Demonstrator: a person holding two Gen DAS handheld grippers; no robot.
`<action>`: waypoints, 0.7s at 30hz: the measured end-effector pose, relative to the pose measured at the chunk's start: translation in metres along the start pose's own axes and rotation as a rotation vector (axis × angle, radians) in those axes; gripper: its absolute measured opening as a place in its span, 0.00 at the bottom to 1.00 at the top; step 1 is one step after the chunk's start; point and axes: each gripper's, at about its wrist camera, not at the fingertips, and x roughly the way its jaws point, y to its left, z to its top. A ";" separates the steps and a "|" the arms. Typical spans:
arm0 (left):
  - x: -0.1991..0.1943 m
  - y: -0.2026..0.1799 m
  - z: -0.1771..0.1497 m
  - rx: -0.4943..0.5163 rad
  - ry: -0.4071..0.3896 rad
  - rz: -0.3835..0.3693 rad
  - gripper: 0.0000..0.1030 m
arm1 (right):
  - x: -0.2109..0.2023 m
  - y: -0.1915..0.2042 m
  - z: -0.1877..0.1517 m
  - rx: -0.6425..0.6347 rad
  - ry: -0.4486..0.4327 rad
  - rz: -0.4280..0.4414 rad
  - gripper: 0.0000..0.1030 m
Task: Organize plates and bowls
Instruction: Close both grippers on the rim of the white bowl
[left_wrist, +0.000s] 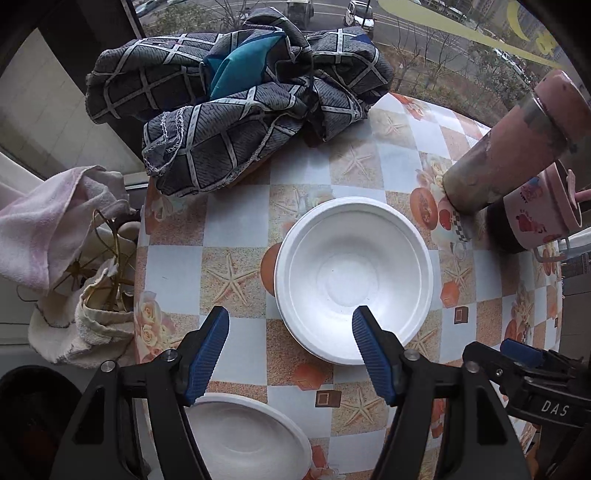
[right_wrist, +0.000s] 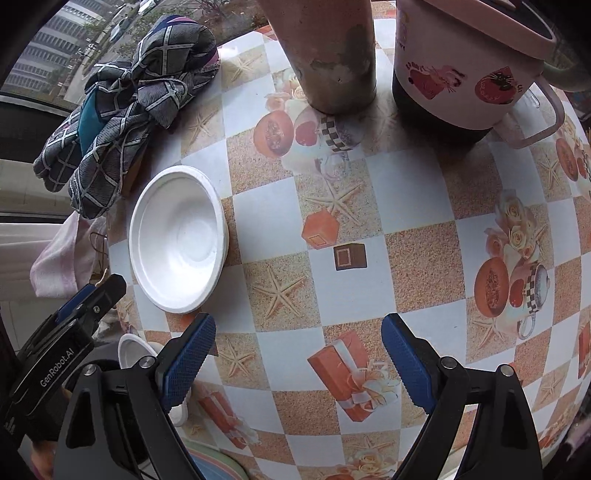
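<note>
Two white dishes are seen on the patterned table (left_wrist: 236, 229): a bowl (left_wrist: 352, 277) ahead of the left gripper (left_wrist: 290, 354), a second bowl (left_wrist: 243, 439) under its left finger. Left gripper is nearer, jaws parted, empty. Right gripper (right_wrist: 299, 362) is spread wide, empty, bowl well off to its left.
</note>
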 end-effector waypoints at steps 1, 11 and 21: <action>0.006 0.000 0.004 0.001 0.005 0.015 0.71 | 0.004 0.002 0.003 -0.004 0.000 0.001 0.90; 0.057 0.007 0.020 -0.028 0.071 0.038 0.71 | 0.045 0.029 0.017 -0.096 0.017 -0.028 0.90; 0.087 0.014 0.023 -0.090 0.128 -0.009 0.64 | 0.061 0.056 0.015 -0.210 0.018 -0.040 0.45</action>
